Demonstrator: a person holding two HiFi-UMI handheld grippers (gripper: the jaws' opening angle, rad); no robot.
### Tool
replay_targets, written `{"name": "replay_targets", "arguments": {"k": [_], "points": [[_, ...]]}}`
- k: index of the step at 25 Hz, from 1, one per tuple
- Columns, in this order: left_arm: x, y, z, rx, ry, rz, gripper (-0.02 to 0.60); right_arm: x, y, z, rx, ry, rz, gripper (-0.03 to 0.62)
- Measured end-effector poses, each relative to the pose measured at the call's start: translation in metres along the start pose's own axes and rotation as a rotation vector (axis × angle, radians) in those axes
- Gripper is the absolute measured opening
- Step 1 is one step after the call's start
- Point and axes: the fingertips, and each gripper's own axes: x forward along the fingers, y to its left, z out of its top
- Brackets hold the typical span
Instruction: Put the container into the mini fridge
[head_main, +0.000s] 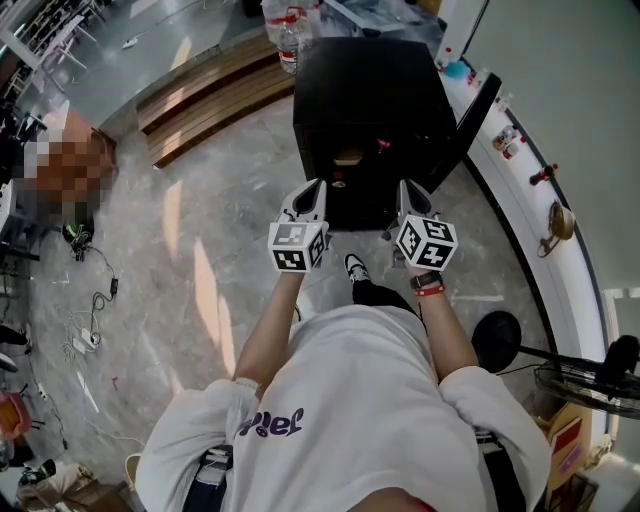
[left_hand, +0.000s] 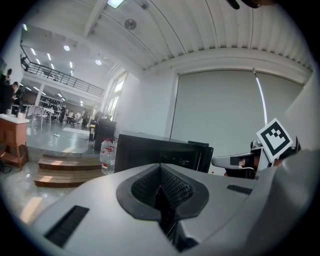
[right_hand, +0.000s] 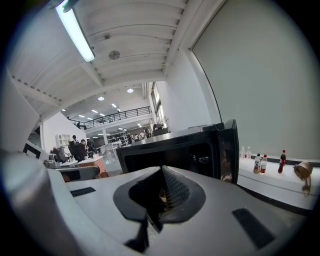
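Observation:
The black mini fridge (head_main: 370, 90) stands on the floor ahead of me, its door (head_main: 478, 115) swung open to the right. A pale tan object (head_main: 347, 157), which may be the container, sits inside the dark opening; I cannot make out its shape. My left gripper (head_main: 316, 186) and right gripper (head_main: 408, 188) hang side by side just in front of the opening, both shut with nothing between the jaws. In the left gripper view the left gripper (left_hand: 161, 167) faces the fridge (left_hand: 150, 150). The right gripper (right_hand: 161, 170) points at the open fridge (right_hand: 170, 150) and its door (right_hand: 229, 150).
A water bottle (head_main: 289, 45) stands left of the fridge, beside wooden steps (head_main: 210, 100). A white ledge (head_main: 560, 290) with small bottles (right_hand: 260, 162) curves along the right wall. A floor fan (head_main: 590, 375) is at the right, and cables (head_main: 90, 310) lie on the floor at the left.

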Motion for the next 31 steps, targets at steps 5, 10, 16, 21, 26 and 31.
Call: {"name": "replay_targets", "arguments": {"k": [5,10,16,21,26,31], "points": [[0.006,-0.002,-0.004,-0.001,0.003,-0.012,0.020,0.002,-0.003,-0.003,-0.006,0.004,-0.005,0.015],[0.009,-0.007,-0.001,-0.012,0.001,-0.029,0.020,0.000,-0.008,-0.005,-0.006,0.009,-0.016,0.015],[0.015,-0.009,-0.002,-0.008,0.007,-0.036,0.020,0.001,-0.011,-0.006,-0.030,0.019,-0.025,0.015],[0.021,-0.010,-0.010,-0.010,0.024,-0.042,0.020,0.003,-0.016,-0.011,-0.022,0.025,-0.032,0.015],[0.027,-0.006,-0.019,-0.020,0.044,-0.041,0.020,0.007,-0.016,-0.016,-0.021,0.040,-0.016,0.015],[0.038,0.006,-0.028,-0.029,0.060,-0.030,0.020,0.022,-0.012,-0.016,-0.034,0.051,0.019,0.015]]}}
